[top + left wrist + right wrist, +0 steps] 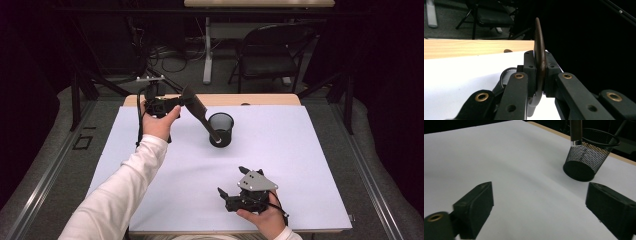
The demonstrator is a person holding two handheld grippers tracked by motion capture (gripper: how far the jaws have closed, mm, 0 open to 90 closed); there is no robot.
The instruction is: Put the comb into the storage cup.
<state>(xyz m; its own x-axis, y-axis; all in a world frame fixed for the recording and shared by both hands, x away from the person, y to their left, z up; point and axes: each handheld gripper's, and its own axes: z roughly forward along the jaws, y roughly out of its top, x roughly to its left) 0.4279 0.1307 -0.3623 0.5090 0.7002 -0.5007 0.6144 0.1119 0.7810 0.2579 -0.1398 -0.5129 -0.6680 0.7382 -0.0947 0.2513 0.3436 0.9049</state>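
My left gripper (186,100) is raised, jaws clamped tight; my right gripper (231,184) rests low, jaws spread wide.

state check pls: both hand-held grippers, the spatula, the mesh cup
Left hand-held gripper: shut on the spatula's blade.
Right hand-held gripper: open, nothing between the jaws.
Spatula: held off the table, tilted, handle end over the cup's front rim.
Mesh cup: upright on the white mat.

i can read no text, label, brand, number or sign anywhere in these pictures.
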